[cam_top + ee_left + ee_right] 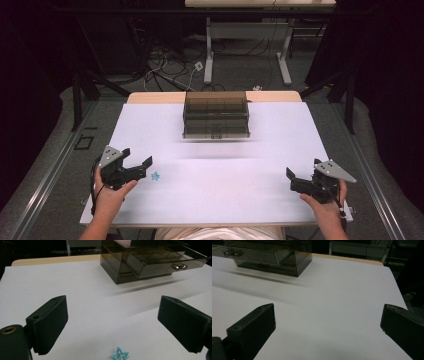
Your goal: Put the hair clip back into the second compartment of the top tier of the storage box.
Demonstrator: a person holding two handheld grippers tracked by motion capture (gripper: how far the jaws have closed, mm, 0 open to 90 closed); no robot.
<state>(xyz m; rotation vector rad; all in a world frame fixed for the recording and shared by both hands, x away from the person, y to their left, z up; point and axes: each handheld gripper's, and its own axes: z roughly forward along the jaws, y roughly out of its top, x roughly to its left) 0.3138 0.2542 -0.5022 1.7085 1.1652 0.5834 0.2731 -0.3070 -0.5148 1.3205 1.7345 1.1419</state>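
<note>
Smoky translucent plastic drawer box (216,115) (top drawer out) far from me, small teal star (155,176) beside my gaping left gripper (138,161), right gripper (292,181) spread wide, white tabletop (225,180).

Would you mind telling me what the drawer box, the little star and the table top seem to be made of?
Drawer box: probably smoke-tinted clear plastic, glossy; its dividers show through the walls, and the pull looks like shiny metal. Star: likely teal plastic or coated wire, a thin open outline; too small to tell. Table top: a matte white sheet, with a pale wood-look edge at the far side.
</note>
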